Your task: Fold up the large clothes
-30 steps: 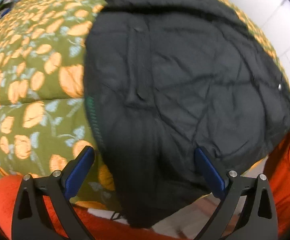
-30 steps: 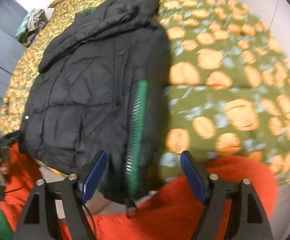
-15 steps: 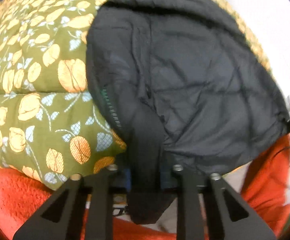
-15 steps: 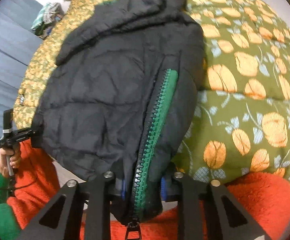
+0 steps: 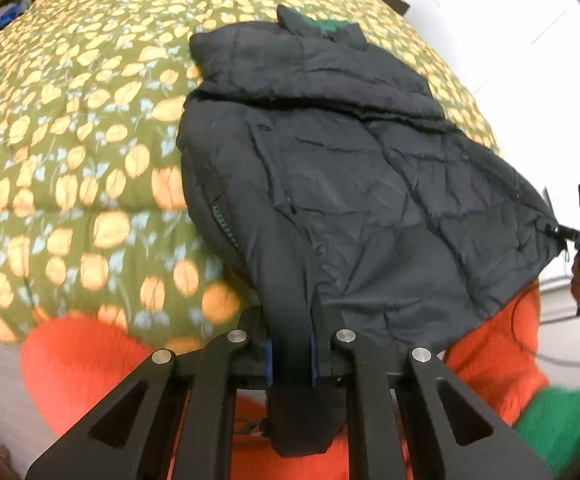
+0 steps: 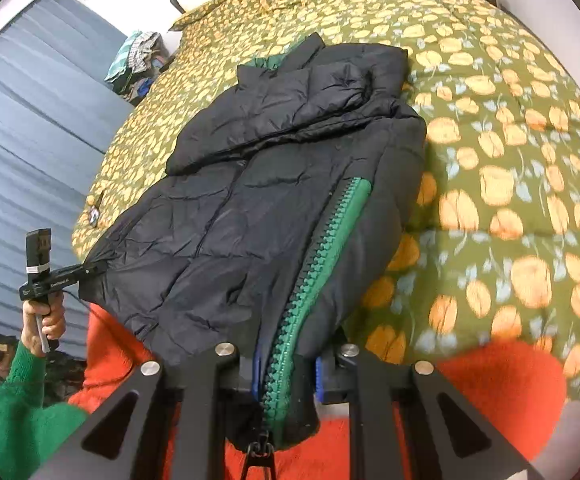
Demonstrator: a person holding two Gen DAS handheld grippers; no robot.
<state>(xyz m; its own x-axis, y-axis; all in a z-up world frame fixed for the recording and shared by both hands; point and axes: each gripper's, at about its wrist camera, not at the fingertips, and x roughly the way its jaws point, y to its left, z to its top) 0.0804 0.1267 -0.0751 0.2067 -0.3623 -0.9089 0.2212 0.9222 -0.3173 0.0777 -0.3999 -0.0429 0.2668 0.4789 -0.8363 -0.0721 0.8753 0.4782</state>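
A black puffer jacket (image 5: 350, 200) lies flat on a bed, over an olive quilt with orange flowers (image 5: 70, 140), its collar toward the far end and its hem hanging over the near edge. Each of the two tongs has taken a corner of that hem. The left tongs (image 5: 290, 360) are clenched on a bunched fold of black fabric at one bottom corner. The right tongs (image 6: 286, 364) are clamping down on the opposite corner, where the green zipper (image 6: 322, 264) runs (its pull dangles below the pads), and the jaws are closing the last bit with the fabric between them. Gripping both corners at once keeps the hem stretched and level, so the lower half can likely be carried toward the collar in one even fold. An orange blanket (image 6: 502, 384) covers the bed's near edge below the quilt; a green sleeve (image 6: 14, 412) shows behind the left tongs.
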